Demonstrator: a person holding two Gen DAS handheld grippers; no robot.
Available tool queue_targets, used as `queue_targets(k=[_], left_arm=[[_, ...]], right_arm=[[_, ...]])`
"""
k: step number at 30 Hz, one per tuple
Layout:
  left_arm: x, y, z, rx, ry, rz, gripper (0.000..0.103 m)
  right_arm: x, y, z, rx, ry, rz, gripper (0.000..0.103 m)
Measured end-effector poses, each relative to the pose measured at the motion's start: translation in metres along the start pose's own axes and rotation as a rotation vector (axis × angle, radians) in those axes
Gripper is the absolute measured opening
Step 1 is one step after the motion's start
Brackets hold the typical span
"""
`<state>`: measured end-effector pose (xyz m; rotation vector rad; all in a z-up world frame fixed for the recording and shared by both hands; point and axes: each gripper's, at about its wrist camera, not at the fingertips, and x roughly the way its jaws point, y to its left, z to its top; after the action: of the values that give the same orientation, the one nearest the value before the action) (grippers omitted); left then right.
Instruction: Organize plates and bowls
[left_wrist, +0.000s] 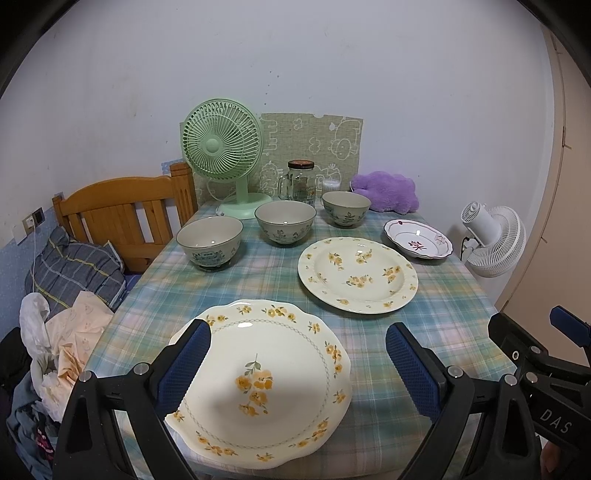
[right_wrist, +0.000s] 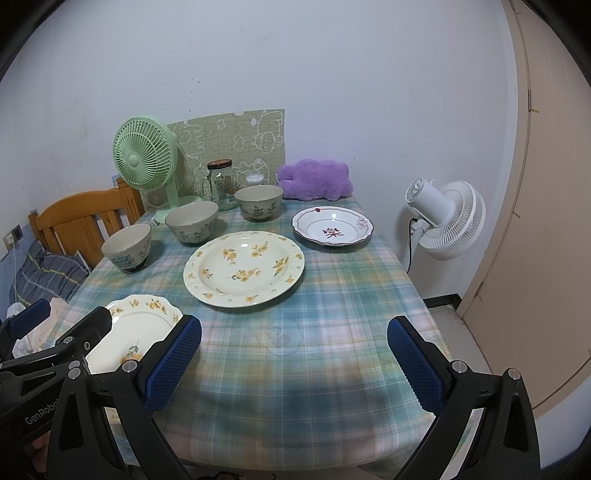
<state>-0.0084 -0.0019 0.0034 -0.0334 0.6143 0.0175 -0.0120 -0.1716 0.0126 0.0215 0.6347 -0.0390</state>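
Directly ahead of the left tool (left_wrist: 297, 354), between its spread, empty fingers, lies the scalloped plate (left_wrist: 266, 376) at the bench's (left_wrist: 436, 325) near edge. Off to its right, the right tool (right_wrist: 293, 354) is likewise released, over bare cloth, so the left is nearer.

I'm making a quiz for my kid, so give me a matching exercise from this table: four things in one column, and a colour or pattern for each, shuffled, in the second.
Things
1. desk fan
2. plush toy
3. round plate
4. small dish

Colour or pattern
A. purple
B. white with a red mark in the middle
C. pale green
D. cream with scattered yellow flowers

Pairs: 1-C, 2-A, 3-D, 4-B
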Motion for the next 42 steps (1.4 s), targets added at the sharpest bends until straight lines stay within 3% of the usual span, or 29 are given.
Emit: queue_targets(k=[12,24,33,42], left_arm=[[0.000,0.008,-0.001,-0.014,0.018,0.024,0.094],[0.030,0.063,0.015,-0.037,0.075,0.079,0.091],[0.064,0.096,0.024,0.000,0.116,0.067,0.090],[0.093,0.113,0.013,0.017,0.180,0.037,0.089]], right_arm=[[0.000,0.003,0.002,-0.020,0.007,0.010,0.102],[0.030,0.061,0.012,-0.041,0.068,0.063,0.102],[0.060,0.101,0.020,-0.028,0.105,0.051,0.101],[0.086,0.123,0.012,-0.015,0.164,0.014,0.099]])
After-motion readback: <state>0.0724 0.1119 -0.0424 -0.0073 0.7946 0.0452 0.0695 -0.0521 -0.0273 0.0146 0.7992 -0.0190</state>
